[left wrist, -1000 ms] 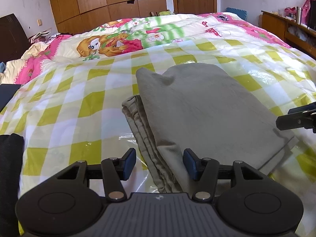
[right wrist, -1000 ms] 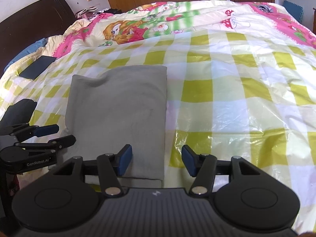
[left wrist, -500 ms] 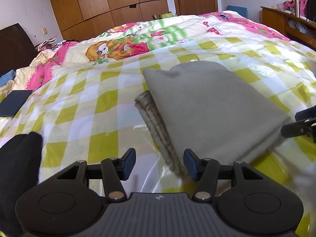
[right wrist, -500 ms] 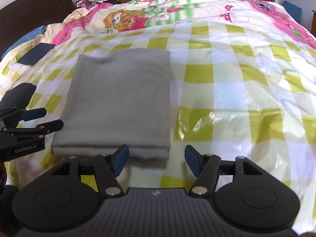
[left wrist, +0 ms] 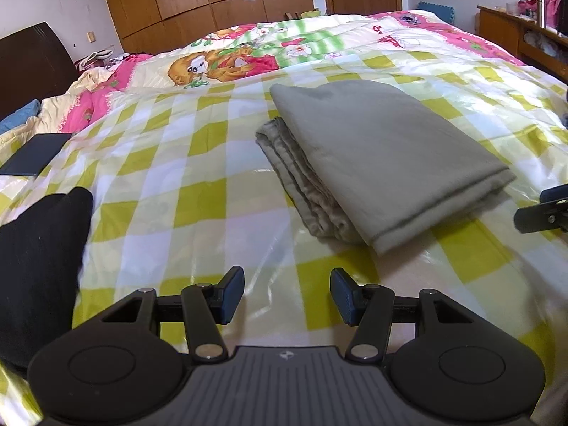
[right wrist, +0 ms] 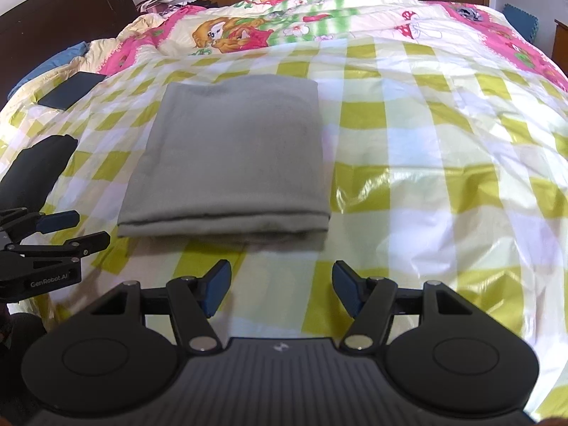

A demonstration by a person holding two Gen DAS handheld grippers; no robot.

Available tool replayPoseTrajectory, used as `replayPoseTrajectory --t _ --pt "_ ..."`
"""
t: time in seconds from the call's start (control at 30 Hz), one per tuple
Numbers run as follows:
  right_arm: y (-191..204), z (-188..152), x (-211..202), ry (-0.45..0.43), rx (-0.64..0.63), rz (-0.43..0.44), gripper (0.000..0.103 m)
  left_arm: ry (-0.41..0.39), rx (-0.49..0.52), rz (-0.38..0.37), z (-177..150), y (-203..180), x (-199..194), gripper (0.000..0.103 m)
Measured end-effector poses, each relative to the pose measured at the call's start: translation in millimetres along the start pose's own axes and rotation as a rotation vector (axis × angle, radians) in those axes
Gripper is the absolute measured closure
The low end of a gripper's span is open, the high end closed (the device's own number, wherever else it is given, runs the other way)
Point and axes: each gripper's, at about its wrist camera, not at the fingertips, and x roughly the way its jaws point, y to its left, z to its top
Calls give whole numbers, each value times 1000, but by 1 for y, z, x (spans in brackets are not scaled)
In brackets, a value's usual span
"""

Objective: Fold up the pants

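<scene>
The grey pants (right wrist: 230, 156) are folded into a neat rectangle, sitting flat on the yellow-checked cover (right wrist: 426, 184). Both grippers hang just short of the pants' near edge: left gripper (left wrist: 287, 296) fingers spread with nothing between, right gripper (right wrist: 281, 289) too. A dark flat case (right wrist: 71, 90) lies off past the pants' far left corner.

A: I log the pants (right wrist: 227, 156) as plain grey, on a yellow-and-white checked sheet (right wrist: 426, 163).

B: Noted. I see a pink cartoon quilt (left wrist: 227, 60) and blue pads (left wrist: 232, 293) on black grippers.
</scene>
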Motion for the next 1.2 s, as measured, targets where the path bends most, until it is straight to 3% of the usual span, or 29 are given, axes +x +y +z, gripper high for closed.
replayPoseTrajectory --t 0.43,0.9,1.2 --pt "7 -34 -13 -13 58 -5 37 -23 -16 -55 -21 -16 -27 36" --pt "18 -51 -27 -51 66 -30 31 -45 -11 -55 -32 -30 -42 35" --pt "22 -54 -28 -58 57 -41 31 -70 -20 -40 -33 -32 -47 24"
